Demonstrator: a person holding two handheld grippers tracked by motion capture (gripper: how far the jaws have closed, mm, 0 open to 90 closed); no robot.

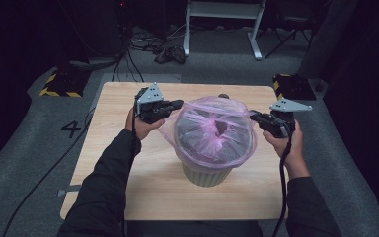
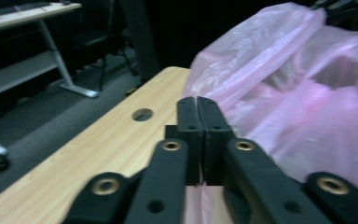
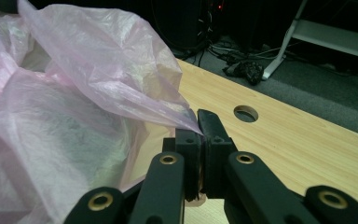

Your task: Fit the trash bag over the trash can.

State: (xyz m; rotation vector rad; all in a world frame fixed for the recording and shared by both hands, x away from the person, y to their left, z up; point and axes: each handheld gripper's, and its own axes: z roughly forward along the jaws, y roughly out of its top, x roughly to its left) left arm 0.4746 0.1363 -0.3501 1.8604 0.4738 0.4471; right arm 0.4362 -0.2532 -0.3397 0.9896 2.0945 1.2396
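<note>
A light wooden table (image 1: pixel 128 192) carries a pale green bin (image 1: pixel 206 173) at its middle, lined with a pink plastic bag (image 1: pixel 212 131) puffed over the rim. The left gripper (image 1: pixel 175 105) pinches the bag's left edge with closed jaws; the right gripper (image 1: pixel 253 117), likewise closed, clamps its right edge.

The bag (image 1: pixel 212 129) is thin, translucent pink plastic film, crinkled and faintly glossy where light catches its folds. It lines a smooth, matt, pale bin (image 1: pixel 206 174). The table (image 1: pixel 128 173) is light wood with a fine, even grain and a matt finish. The jaws of both grippers look like matt black plastic with brass-coloured metal rivets.
</note>
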